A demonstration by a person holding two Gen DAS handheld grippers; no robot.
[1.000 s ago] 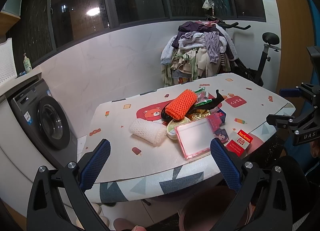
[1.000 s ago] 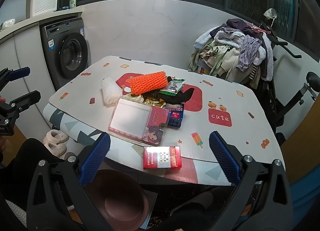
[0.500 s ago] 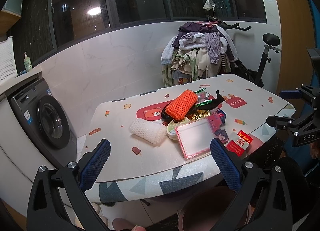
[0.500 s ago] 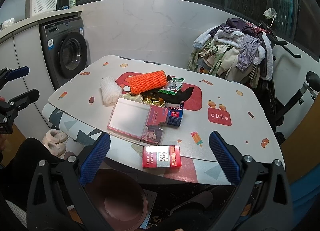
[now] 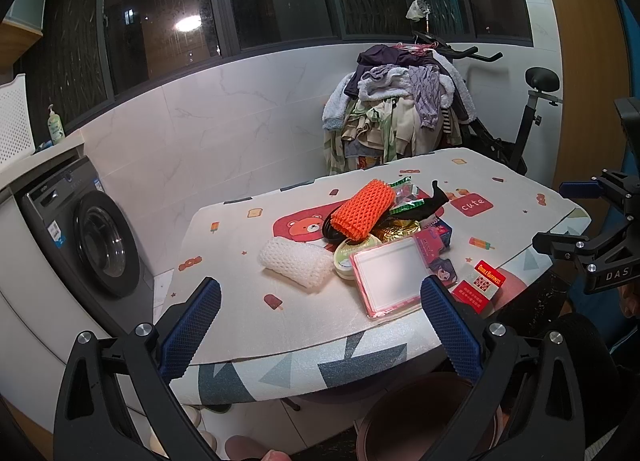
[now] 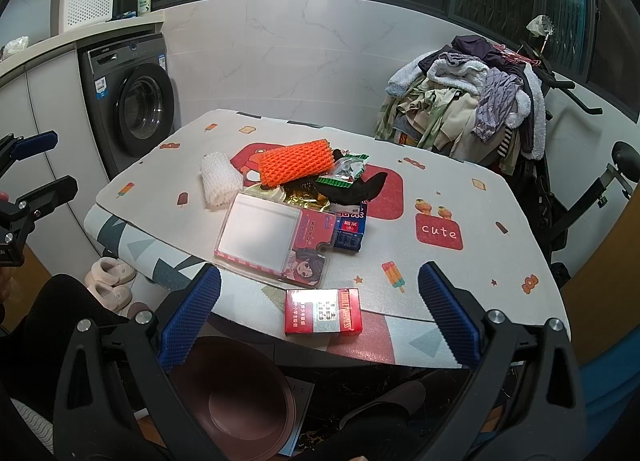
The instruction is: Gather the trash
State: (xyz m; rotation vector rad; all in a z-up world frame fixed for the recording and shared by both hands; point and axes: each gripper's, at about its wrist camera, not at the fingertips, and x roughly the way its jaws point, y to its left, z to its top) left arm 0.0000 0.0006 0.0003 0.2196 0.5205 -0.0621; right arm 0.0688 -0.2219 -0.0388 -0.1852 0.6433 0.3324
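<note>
Right wrist view: right gripper [image 6: 318, 315] spread wide, empty; red cigarette pack [image 6: 323, 312] between tips at table [image 6: 460, 281] edge. Left gripper [image 5: 320, 323] likewise spread, empty; trash pile [image 5: 370, 229] ahead, brown bin [image 6: 240, 401] below. Risk: nudged pack slides off edge, missing bin.

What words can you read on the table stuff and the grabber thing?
"cute": red patch on the tablecloth.
"DOUBLE HAPPINESS": red cigarette box.
"XOYO": pink card pack.
"DAS", cut off by the frame edge: right gripper, seen from the left camera.
Blue box, round lid, washing machine labels: too small or blurred.
</note>
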